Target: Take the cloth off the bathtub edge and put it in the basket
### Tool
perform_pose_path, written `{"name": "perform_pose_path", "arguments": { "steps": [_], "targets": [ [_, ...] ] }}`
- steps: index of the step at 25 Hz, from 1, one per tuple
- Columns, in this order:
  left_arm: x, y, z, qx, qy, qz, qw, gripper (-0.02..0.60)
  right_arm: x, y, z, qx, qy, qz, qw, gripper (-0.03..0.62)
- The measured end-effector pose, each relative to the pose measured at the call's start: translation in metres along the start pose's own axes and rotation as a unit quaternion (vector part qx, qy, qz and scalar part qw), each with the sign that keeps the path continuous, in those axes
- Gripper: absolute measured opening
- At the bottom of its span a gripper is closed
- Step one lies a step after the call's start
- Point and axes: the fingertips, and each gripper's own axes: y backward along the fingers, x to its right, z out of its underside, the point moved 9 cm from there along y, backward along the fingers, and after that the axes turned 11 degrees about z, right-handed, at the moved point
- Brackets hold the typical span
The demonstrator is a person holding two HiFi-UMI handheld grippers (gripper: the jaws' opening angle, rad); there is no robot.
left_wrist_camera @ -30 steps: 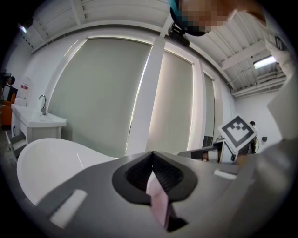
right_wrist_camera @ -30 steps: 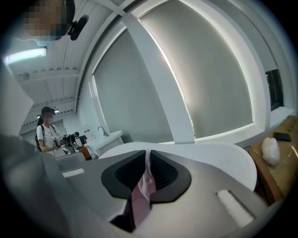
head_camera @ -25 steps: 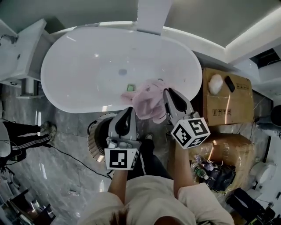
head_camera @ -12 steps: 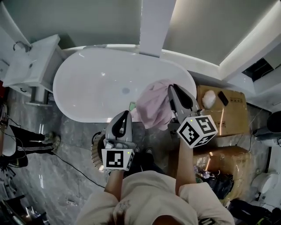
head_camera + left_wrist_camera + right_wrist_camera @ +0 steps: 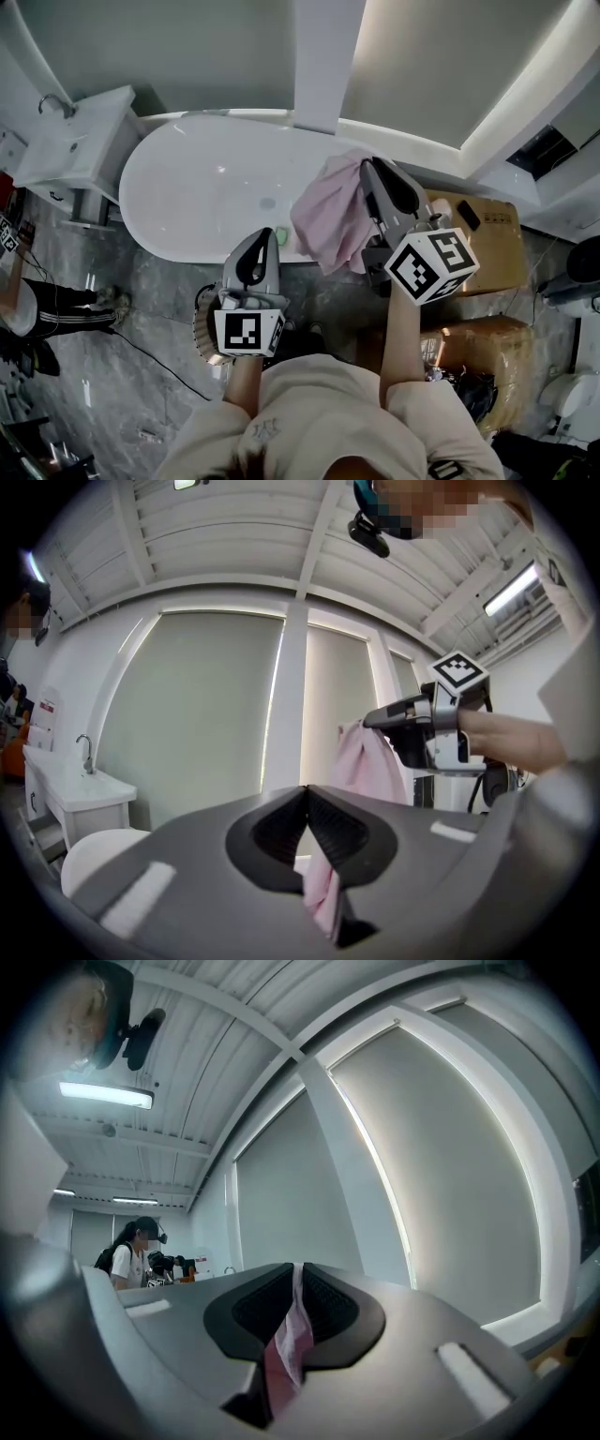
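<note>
Midway through the chore, the pink cloth is clear of the bathtub edge. It hangs in the air over the tub's near right end, pinched at its top between the jaws of the right hand-held gripper. A strip of fabric shows between the pads in that gripper's own view. The lift-off looks done, and the carry to the basket appears to be the step in hand. The basket stands on the floor just on the near side of the tub, left of the cloth and largely hidden under the left hand-held gripper. That gripper's jaws are pressed together at the tips; pink shows in the gap behind them, but whether any is caught there is unclear. Both forearms reach forward from the torso, the right one higher, its gripper about level and pointing far. Next, the right arm likely needs to swing left and nearer, then lower. It should let go only once the hanging folds are inside the rim and the left gripper is out of the way.
</note>
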Motion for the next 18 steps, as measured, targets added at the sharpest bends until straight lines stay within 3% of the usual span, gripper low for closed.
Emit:
{"name": "perform_pose_path", "arguments": {
  "steps": [11, 18],
  "targets": [
    [0.031, 0.033, -0.006, 0.008, -0.001, -0.020, 0.9998, 0.002, -0.025, 0.030, -0.006, 0.000, 0.005, -0.035, 0.999, 0.031],
    [0.022, 0.076, -0.013, 0.012, -0.002, -0.044, 0.9989, 0.002, -0.071, 0.040, 0.003, -0.006, 0.015, -0.060, 0.998, 0.031]
  ]
}}
